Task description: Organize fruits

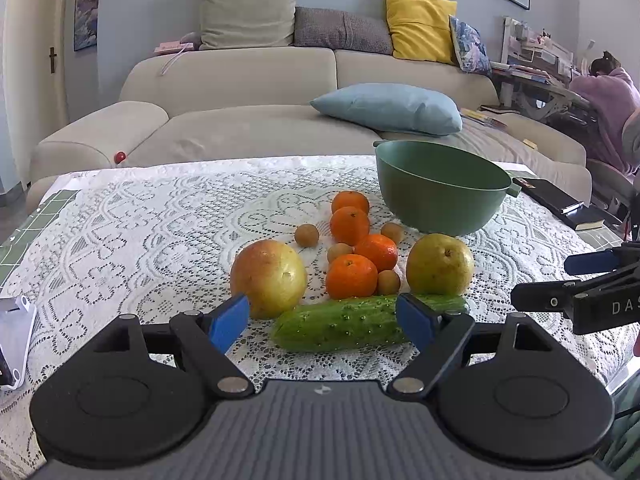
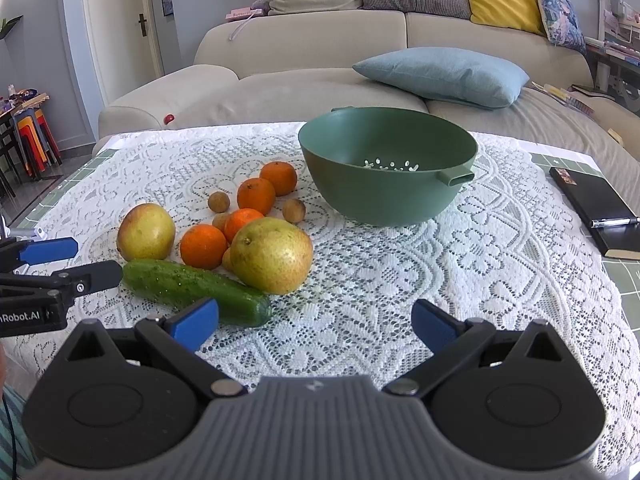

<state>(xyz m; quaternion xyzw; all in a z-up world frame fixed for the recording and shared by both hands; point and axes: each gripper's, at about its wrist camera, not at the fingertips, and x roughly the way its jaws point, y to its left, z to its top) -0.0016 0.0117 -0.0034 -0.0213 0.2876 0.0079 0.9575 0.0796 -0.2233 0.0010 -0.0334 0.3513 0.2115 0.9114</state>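
Observation:
A green cucumber lies on the lace cloth right in front of my left gripper, which is open with its blue pads on either side of it. Behind it sit a reddish-yellow apple, a yellow-green pear, several oranges and several small brown longans. An empty green colander bowl stands at the back right. My right gripper is open over bare cloth, the cucumber by its left pad, the pear and bowl ahead.
A black notebook with a pen lies at the table's right edge. A white object sits at the left edge. A beige sofa with cushions stands behind the table; a person in pink sits far right.

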